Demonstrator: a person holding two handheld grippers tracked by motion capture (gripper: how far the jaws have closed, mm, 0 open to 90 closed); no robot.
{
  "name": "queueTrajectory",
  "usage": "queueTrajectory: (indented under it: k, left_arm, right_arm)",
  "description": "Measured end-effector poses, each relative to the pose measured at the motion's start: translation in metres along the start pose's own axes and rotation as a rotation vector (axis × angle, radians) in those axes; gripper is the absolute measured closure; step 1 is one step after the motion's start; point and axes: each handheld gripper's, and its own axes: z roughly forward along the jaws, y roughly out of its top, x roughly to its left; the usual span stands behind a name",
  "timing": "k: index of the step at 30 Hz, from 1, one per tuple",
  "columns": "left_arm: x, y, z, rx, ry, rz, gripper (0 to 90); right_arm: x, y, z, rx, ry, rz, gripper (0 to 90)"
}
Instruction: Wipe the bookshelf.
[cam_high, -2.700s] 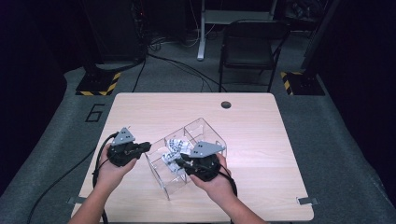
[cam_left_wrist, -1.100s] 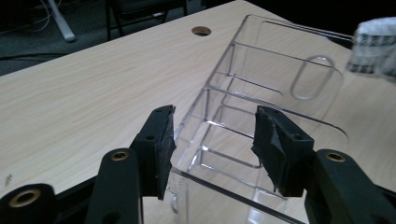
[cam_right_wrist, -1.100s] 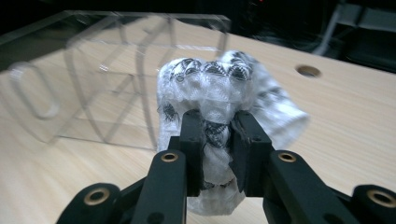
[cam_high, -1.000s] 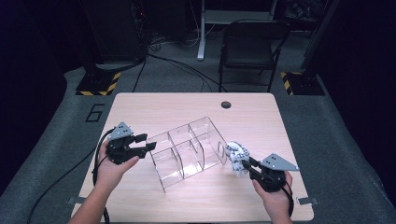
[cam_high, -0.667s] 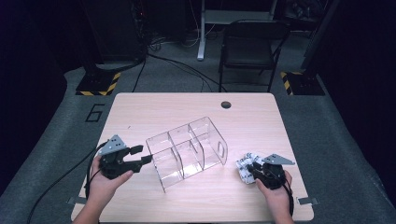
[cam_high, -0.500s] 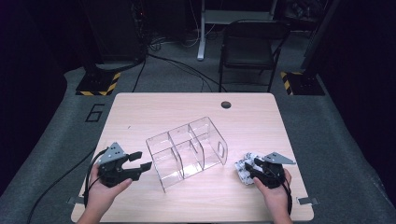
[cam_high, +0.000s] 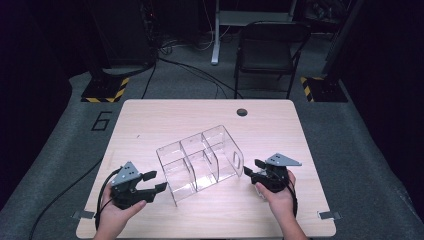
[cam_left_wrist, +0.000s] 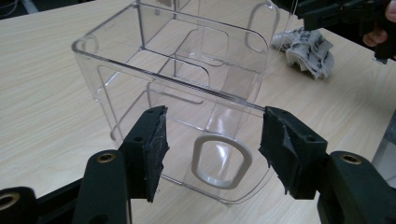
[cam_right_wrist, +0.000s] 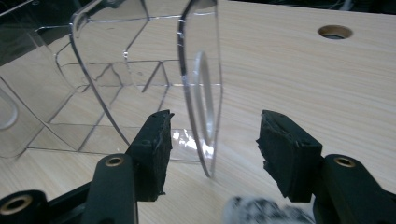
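A clear plastic organizer with three compartments lies slantwise in the middle of the table. My left gripper is open at its near-left end; its jaws have widened and frame the handle cutout without touching. My right gripper is open at the organizer's right end. Its jaws have just been opening, and the end wall stands edge-on between them, untouched. A crumpled white patterned cloth lies loose on the table under my right hand.
The wooden table has a round cable hole near its far edge. A black chair stands beyond the table. The table's near edge runs close behind both hands.
My right gripper lowered the cloth onto the table at the right, let it go, and shifted left toward the organizer's end. My left gripper moved back toward the near edge and lower.
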Motion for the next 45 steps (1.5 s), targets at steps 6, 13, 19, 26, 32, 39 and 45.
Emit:
queueTrajectory:
  k: [6, 13, 19, 26, 32, 39, 45]
  left_arm:
    - [-0.004, -0.002, 0.000, -0.039, -0.025, -0.021, 41.7]
    - [-0.014, -0.002, 0.009, 0.011, -0.029, 0.041, 41.4]
    - [-0.008, -0.006, 0.013, 0.001, -0.009, 0.043, 44.9]
    - [0.007, -0.006, 0.013, 0.003, 0.028, 0.031, 51.2]
    - [0.018, -0.004, 0.016, -0.002, 0.061, 0.019, 54.8]
    - [0.027, 0.002, 0.018, -0.002, 0.080, 0.005, 55.4]
    - [0.032, 0.006, 0.020, 0.000, 0.090, -0.007, 54.5]
  right_arm:
    - [0.005, 0.007, 0.019, 0.022, 0.023, -0.016, 43.9]
    - [0.009, 0.014, 0.032, 0.037, 0.069, -0.008, 45.2]
    - [0.018, 0.011, 0.034, 0.052, 0.086, -0.012, 46.8]
    - [0.025, 0.006, 0.029, 0.057, 0.126, -0.016, 48.3]
    - [0.035, 0.003, 0.025, 0.057, 0.149, -0.031, 48.3]
    - [0.038, 0.000, 0.020, 0.059, 0.159, -0.034, 48.0]
    - [0.036, -0.002, 0.013, 0.052, 0.158, -0.023, 46.0]
